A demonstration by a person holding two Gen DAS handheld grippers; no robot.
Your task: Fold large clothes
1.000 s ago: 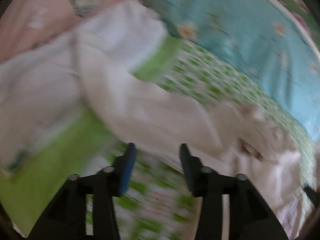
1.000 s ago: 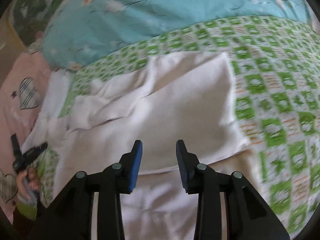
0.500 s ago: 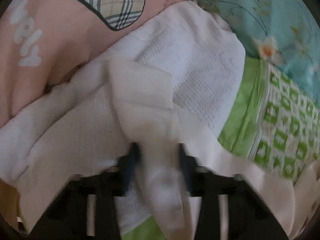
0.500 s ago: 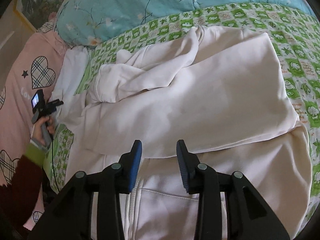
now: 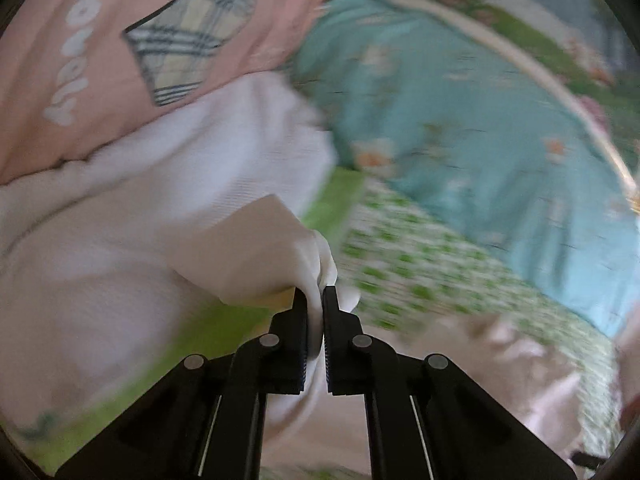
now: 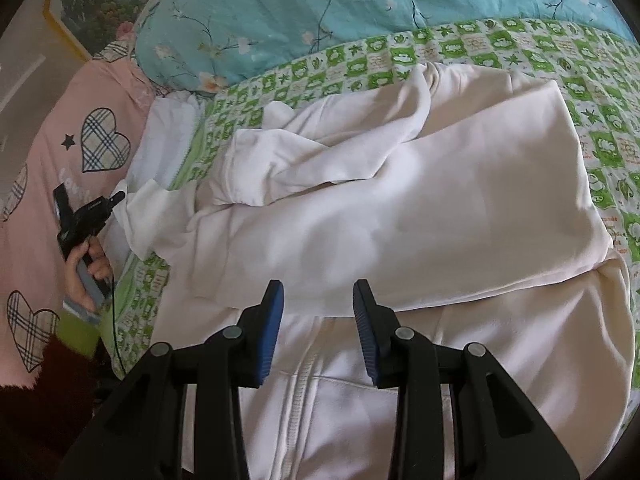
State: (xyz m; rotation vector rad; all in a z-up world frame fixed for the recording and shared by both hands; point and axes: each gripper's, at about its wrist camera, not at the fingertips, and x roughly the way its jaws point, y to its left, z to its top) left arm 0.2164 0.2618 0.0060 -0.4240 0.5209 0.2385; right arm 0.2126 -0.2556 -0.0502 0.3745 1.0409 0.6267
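Two grippers over a cream fleece zip-up garment (image 6: 420, 208) on a green-checked bedsheet (image 6: 600, 92).
Left gripper (image 5: 315, 294) pinches a soft cuff fold tight; right gripper (image 6: 318, 300) hovers half-open, empty, above the smooth folded panel.

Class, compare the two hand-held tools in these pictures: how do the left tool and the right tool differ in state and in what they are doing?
The left tool is shut, its jaws pinching a fold of the cream garment; the right tool is open and grips nothing. The left tool holds its cloth lifted beside the pink pillow; the right tool hangs over the garment's folded middle. Both share the same black two-finger build.
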